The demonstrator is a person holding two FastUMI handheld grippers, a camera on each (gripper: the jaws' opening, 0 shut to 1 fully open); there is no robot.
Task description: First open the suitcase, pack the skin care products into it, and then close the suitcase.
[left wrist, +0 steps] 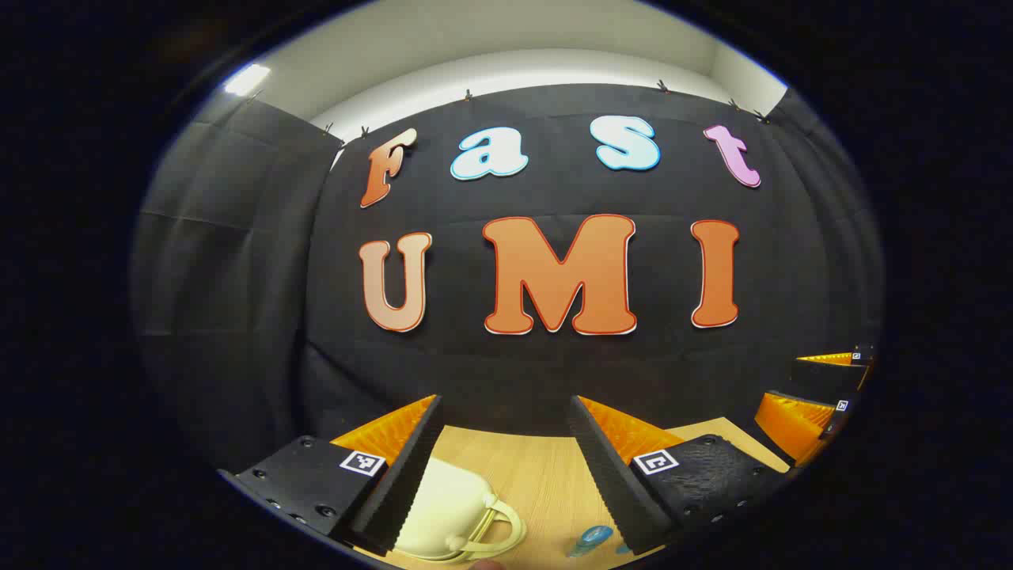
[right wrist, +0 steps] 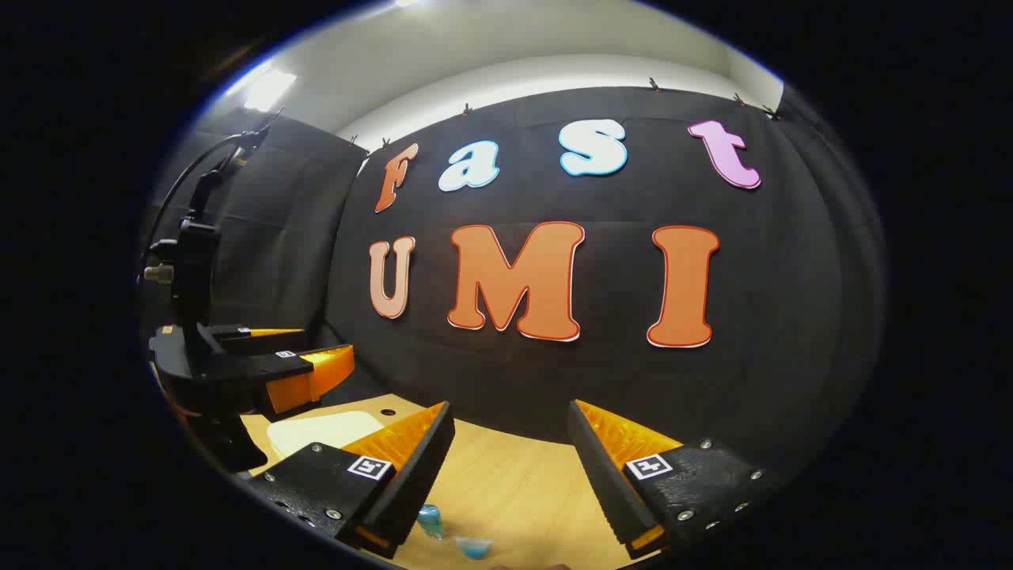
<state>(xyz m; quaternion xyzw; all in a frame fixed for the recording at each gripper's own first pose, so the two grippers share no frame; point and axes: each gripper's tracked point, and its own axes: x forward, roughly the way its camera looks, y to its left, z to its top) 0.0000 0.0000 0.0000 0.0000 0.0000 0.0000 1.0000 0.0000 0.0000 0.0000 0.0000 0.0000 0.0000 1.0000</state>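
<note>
Suitcase [left wrist: 443,511] closed on counter [left wrist: 538,475], at six o'clock just below wide-open, empty left gripper [left wrist: 506,467], handle toward four o'clock; right gripper [right wrist: 510,475] equally spread and empty, farther off, nearer blue skin care bottles [right wrist: 431,521].

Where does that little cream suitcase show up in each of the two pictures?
Left gripper view: the suitcase lies at the bottom, left of centre, handle towards the camera.
Right gripper view: it lies at lower left, under the left gripper.
Shared landmark: the wooden table.
</note>
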